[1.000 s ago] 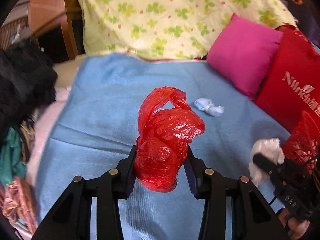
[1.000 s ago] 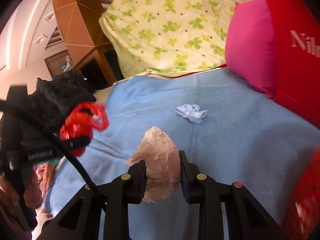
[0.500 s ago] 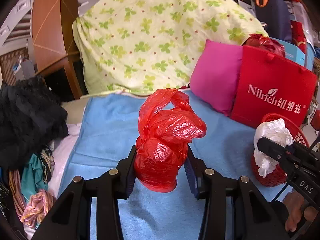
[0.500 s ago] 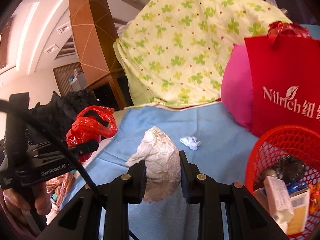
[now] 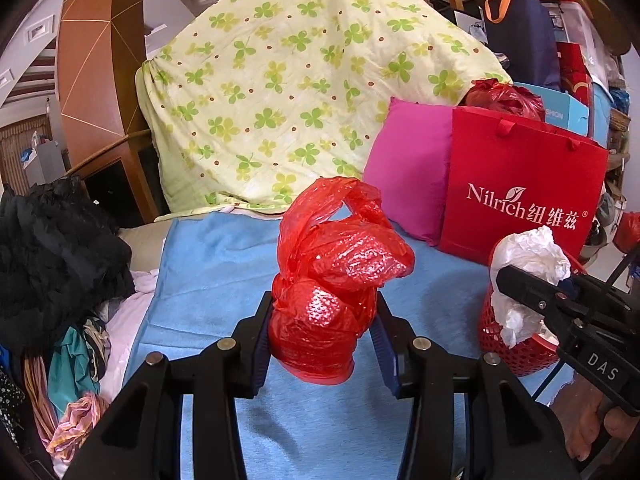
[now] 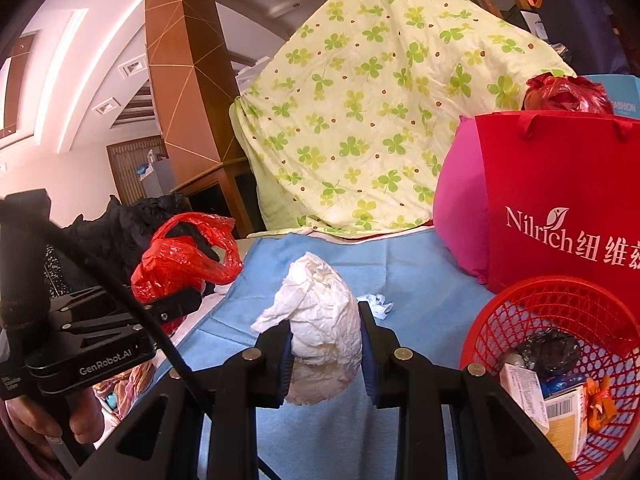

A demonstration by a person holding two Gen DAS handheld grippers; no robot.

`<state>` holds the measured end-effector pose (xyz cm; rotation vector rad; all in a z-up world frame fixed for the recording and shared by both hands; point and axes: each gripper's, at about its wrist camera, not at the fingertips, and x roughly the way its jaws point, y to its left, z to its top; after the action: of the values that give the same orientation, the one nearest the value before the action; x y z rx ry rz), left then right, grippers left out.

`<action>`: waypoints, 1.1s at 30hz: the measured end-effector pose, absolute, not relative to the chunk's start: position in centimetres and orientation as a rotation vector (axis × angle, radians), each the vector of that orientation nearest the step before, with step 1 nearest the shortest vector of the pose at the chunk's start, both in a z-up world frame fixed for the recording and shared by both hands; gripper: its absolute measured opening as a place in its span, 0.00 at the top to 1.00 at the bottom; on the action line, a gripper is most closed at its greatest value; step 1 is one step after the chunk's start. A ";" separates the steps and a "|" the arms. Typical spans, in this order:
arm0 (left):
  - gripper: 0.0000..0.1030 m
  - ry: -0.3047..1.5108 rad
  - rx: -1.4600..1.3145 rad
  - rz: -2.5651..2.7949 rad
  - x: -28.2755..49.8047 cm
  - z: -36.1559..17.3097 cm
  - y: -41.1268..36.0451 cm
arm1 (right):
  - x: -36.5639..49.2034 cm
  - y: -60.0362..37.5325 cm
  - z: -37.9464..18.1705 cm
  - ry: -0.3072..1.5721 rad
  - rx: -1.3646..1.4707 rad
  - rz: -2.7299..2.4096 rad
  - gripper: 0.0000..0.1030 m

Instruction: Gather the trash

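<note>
My left gripper (image 5: 322, 332) is shut on a crumpled red plastic bag (image 5: 336, 280) and holds it above the blue blanket (image 5: 208, 272). A wad of white crumpled paper (image 6: 324, 320) is clamped in my right gripper (image 6: 325, 338), also lifted off the blanket. In the left wrist view the right gripper with its white paper (image 5: 524, 268) hovers just over the red mesh basket (image 5: 516, 344). That basket (image 6: 560, 320) sits at lower right in the right wrist view and holds several boxes and wrappers. A small pale blue paper ball (image 6: 378, 303) lies on the blanket behind the white wad.
A red shopping bag (image 5: 520, 200) and a pink pillow (image 5: 408, 176) stand behind the basket. A clover-print quilt (image 5: 304, 92) rises at the back. Dark and mixed clothes (image 5: 52, 264) pile up at the left edge. A person's hand (image 6: 48, 420) grips the left tool.
Both grippers have risen and tilted up with their loads still held. The red basket and the shopping bag have come into view at the right, and the right gripper now hangs over the basket.
</note>
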<state>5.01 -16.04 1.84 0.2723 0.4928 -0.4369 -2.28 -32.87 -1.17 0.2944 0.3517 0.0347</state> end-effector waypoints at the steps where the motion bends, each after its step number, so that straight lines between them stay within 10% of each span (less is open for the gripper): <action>1: 0.54 0.492 0.273 -0.436 5.0 1.8 -16.1 | -2.3 -32.9 -1.2 0.351 0.294 0.034 0.71; 33: 0.54 0.496 0.303 -0.486 4.1 1.4 -17.9 | -4.1 -34.7 -1.0 0.331 0.327 -0.015 0.71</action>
<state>4.13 -17.93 1.40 0.3034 0.4956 -0.4858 -4.07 -34.69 -0.96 0.3266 0.3308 -0.0148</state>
